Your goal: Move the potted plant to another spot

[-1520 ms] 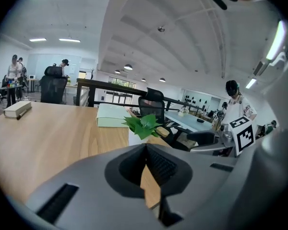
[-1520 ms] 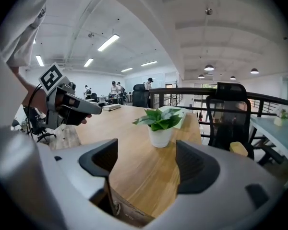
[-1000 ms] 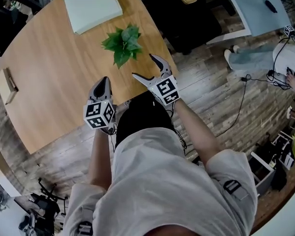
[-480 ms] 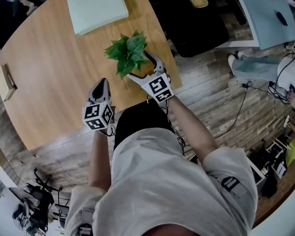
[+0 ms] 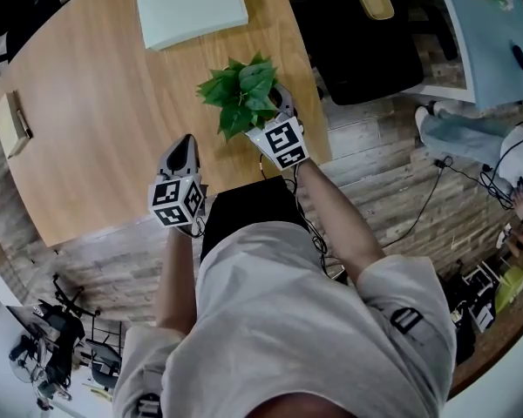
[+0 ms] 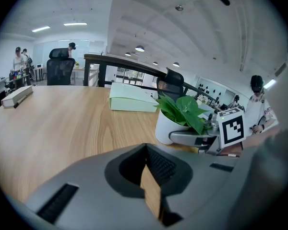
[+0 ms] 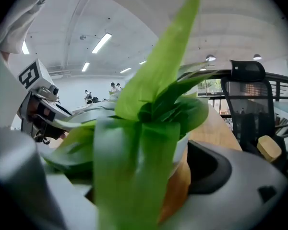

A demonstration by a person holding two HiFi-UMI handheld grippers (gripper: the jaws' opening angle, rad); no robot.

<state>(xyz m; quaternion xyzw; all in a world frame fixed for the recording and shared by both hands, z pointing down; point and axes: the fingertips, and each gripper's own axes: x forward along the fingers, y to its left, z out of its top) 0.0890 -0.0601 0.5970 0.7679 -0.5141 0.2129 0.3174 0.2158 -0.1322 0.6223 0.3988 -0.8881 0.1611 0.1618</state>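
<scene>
The potted plant (image 5: 244,92) stands near the edge of the wooden table (image 5: 96,129), between the opening jaws of the right gripper (image 5: 273,107), while the left gripper (image 5: 186,144) hovers beside it, jaws pressed together.

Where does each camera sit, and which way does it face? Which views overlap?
Head view: on the person's head, facing steeply down at the table and plant; shows torso, forearms, left gripper, right gripper.
Left gripper view: on the left gripper, facing across the table towards the plant; shut jaws at bottom.
Right gripper view: on the right gripper, facing into the plant; its jaws are opening, the pot between them.
Shared: head and left gripper views both show plant and right gripper.
</scene>
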